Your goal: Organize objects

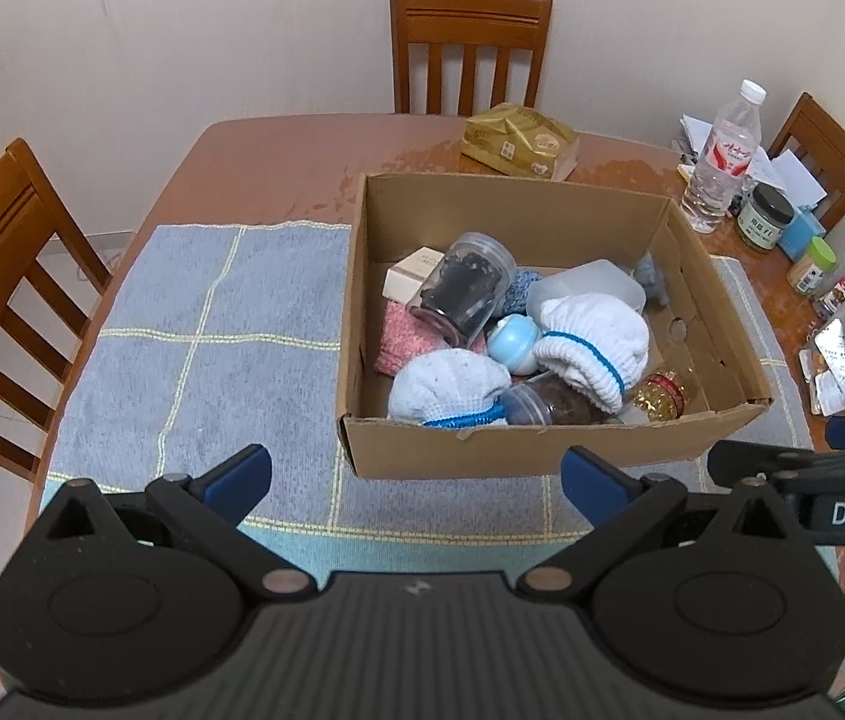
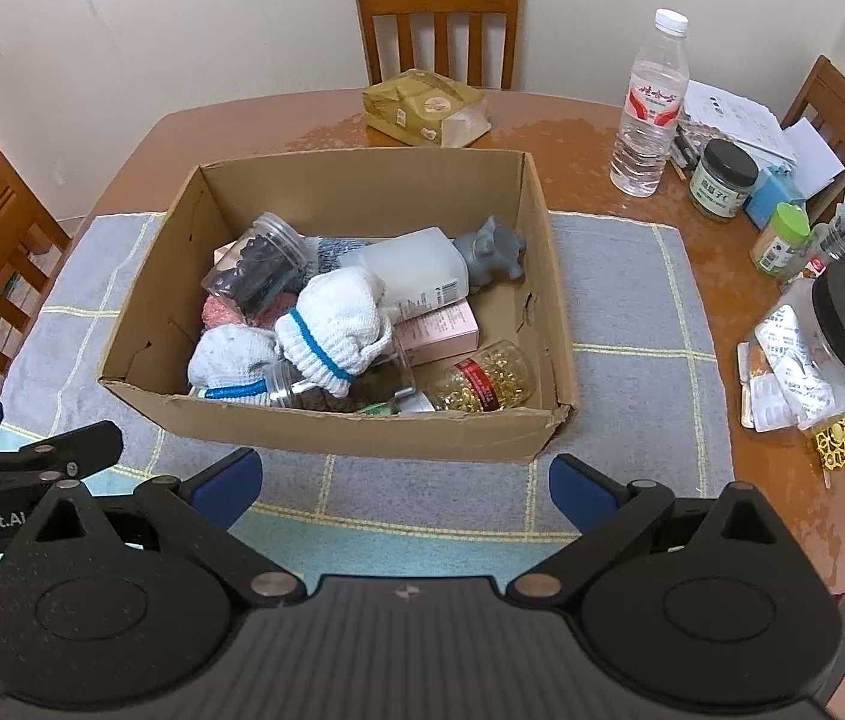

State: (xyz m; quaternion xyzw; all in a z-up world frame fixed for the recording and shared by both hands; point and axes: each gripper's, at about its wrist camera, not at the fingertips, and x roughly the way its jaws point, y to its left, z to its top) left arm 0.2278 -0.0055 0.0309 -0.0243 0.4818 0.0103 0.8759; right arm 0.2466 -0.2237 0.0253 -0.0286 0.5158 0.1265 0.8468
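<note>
Item: cardboard box (image 2: 326, 426), open-topped, standing on a grey-blue checked cloth (image 1: 194, 324) spread over a wooden table (image 2: 716, 252).

Contents, right wrist view, with the box centre as dial:
- Clear jar of dark pieces (image 2: 260, 267), lying tilted, at 10 o'clock.
- White bottle (image 2: 416, 267), on its side, at 12 o'clock; grey elephant figure (image 2: 494, 246) at 1 o'clock, touching the bottle's end.
- White knit bundle with blue band (image 2: 332, 330), at centre; a second, greyer bundle (image 2: 230, 357) at 8 o'clock, just beside it.
- Pink carton (image 2: 440, 333) at 3 o'clock.
- Jar of golden capsules (image 2: 482, 381), on its side, at 5 o'clock, near the front wall.
- Small blue-and-white container (image 1: 515, 342), seen only in the left wrist view, between the bundles.

Outside the box: gold packet (image 2: 422, 105) at 12 o'clock; water bottle (image 2: 650, 108) at 2 o'clock.

Tongs: left gripper (image 1: 416, 474) released, jaws spread wide, empty, hovering before the box's front wall. Right gripper (image 2: 401, 483) likewise released and empty, beside the left.
</note>
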